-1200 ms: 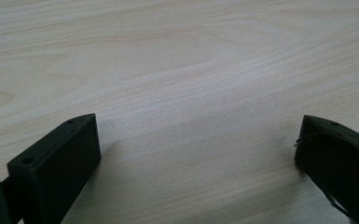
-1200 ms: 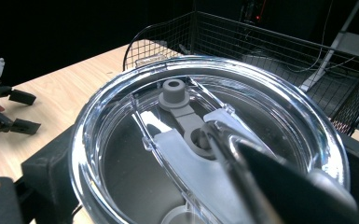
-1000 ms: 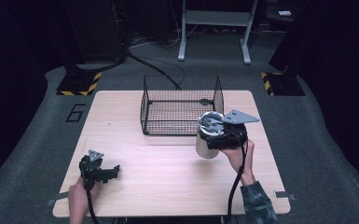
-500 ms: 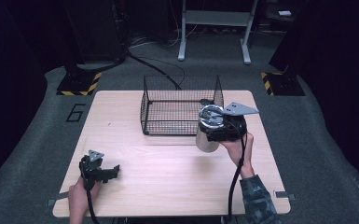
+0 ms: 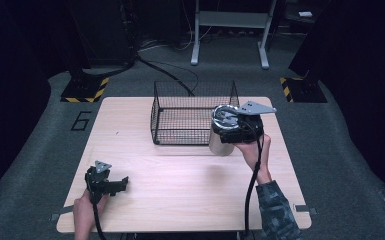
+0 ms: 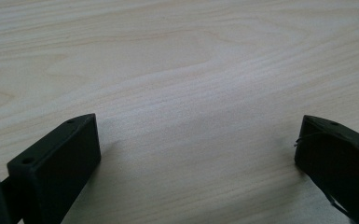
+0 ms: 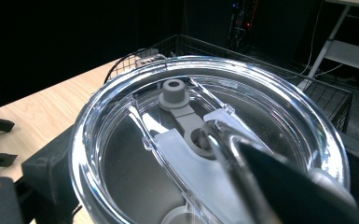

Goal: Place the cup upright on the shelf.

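A steel tumbler (image 5: 221,141) with a clear plastic lid (image 7: 205,116) hangs above the table, just off the right front corner of the black wire basket (image 5: 180,112). My right gripper (image 5: 239,131) is shut on the tumbler near its top, with one black jaw on each side of the lid. The lid has a grey sliding tab (image 7: 182,109) in its middle. Near the front left of the table, my left gripper (image 5: 121,183) rests low. Its jaws stand wide apart over bare wood (image 6: 198,154) with nothing between them.
The basket stands at the back middle of the light wooden table (image 5: 180,200), and I see nothing inside it. Dark floor, cables and a metal stand (image 5: 230,30) lie beyond the table. A person's hand (image 5: 254,152) and camouflage sleeve (image 5: 277,212) reach in at the right.
My right gripper has carried the tumbler up and a little left, closer to the basket's right front corner. The left gripper has stayed where it was.
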`<state>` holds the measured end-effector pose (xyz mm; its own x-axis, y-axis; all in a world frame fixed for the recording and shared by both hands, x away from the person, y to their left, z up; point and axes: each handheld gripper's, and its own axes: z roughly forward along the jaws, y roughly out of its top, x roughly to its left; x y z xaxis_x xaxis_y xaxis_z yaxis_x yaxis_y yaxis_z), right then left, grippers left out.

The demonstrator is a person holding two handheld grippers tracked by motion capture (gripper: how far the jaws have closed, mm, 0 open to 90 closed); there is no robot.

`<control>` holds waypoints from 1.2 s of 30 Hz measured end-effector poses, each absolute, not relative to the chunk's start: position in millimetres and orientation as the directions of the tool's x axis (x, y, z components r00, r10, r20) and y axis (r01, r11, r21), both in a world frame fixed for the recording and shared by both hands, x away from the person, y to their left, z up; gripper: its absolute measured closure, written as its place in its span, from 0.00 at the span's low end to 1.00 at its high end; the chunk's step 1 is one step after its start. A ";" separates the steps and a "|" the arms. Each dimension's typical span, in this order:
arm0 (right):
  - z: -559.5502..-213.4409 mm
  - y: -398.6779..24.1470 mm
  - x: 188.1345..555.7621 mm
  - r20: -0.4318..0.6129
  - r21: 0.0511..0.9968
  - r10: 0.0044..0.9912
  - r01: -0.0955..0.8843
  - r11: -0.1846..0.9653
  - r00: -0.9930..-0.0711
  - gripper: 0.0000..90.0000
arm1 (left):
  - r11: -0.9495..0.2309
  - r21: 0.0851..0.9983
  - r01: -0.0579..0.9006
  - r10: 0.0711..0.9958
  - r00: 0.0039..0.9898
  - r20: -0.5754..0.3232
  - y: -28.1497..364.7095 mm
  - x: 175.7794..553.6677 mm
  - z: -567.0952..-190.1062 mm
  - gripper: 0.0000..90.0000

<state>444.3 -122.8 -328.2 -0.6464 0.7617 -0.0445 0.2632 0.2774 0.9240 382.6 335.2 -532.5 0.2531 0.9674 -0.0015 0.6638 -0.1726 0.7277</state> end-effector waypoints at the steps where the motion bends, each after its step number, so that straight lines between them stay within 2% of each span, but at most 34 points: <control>1: -327.2 -122.2 445.2 -0.044 0.924 0.766 0.265 0.275 -0.642 0.04 | -0.172 0.728 0.664 0.968 0.253 -0.002 335.1 382.6 -532.5 0.00; 36: -302.2 -112.9 497.5 -0.052 0.924 0.798 0.275 0.267 -0.601 0.04 | -0.173 0.728 0.664 0.967 0.253 -0.002 335.2 382.6 -532.5 0.00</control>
